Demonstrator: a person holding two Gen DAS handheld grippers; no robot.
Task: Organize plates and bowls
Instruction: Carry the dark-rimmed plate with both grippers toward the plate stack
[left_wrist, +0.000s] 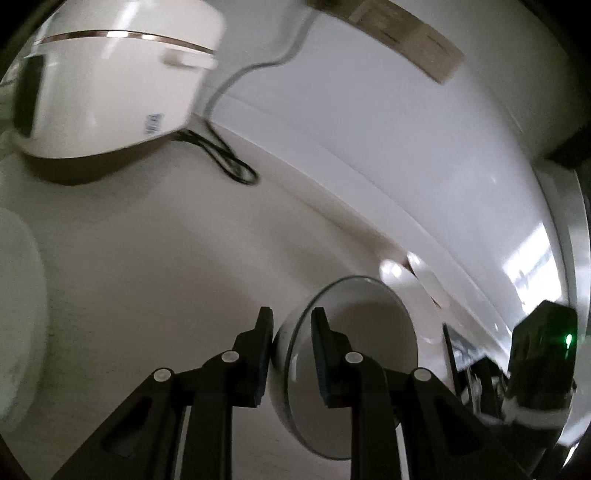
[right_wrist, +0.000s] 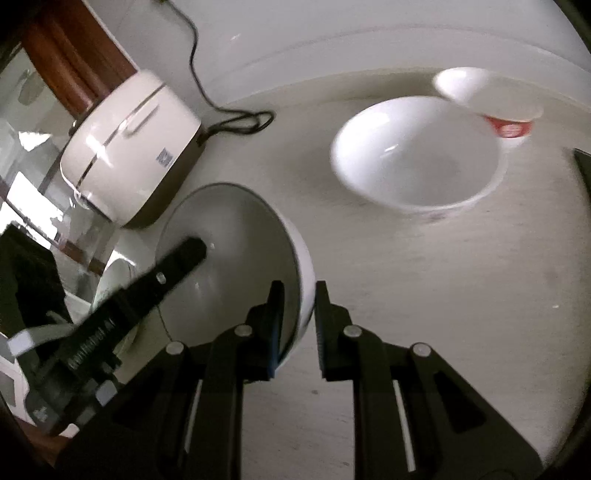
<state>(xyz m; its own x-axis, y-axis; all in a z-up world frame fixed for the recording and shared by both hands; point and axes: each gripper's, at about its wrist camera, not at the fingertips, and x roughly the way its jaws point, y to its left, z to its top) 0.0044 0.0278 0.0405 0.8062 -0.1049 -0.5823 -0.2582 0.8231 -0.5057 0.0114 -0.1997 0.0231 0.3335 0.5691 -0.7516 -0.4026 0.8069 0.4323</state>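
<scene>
Your two grippers share one white bowl (right_wrist: 236, 258), tipped on edge above the pale counter (right_wrist: 424, 295), and every place below is given from that bowl. Left of the bowl and farther back stands a white rice cooker (right_wrist: 129, 147), its dark cord (right_wrist: 225, 118) looping on the counter behind it. In the right wrist view your left gripper (right_wrist: 177, 254) reaches in from the bowl's left, one black finger lying across the bowl's inside; in its own view that left gripper (left_wrist: 291, 332) is clamped on the rim, one finger (left_wrist: 264, 343) against the outer wall and the other inside. At the bowl's right edge your right gripper (right_wrist: 299, 310) pinches the rim likewise, one pad inside and one finger (right_wrist: 325, 321) outside, the jaws drawn close on the thin wall. Right of the held bowl and beyond it, a larger white bowl (right_wrist: 417, 162) sits upright on the counter. Farther right again, a small red-banded cup (right_wrist: 495, 107) lies tilted, touching or just overlapping the large bowl's far rim; blur hides which. A pale wall (right_wrist: 332, 37) runs behind all of these things.
</scene>
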